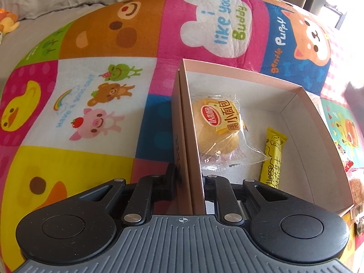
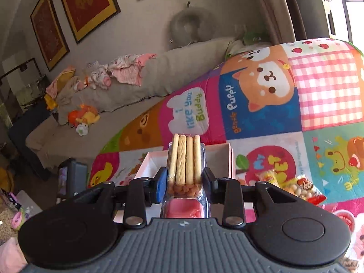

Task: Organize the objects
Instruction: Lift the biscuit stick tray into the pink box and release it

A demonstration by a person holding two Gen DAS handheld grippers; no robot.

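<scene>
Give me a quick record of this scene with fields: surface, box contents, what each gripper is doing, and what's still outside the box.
surface: patchwork cartoon blanket
box: open pink cardboard box
box contents: wrapped small bread bun; yellow cheese stick packet
left gripper: shut on the box's side wall, one finger inside, one outside
right gripper: shut on a clear pack of biscuit sticks with pink dip, held above the blanket, box beyond it
still outside: bag of snacks on the blanket
</scene>
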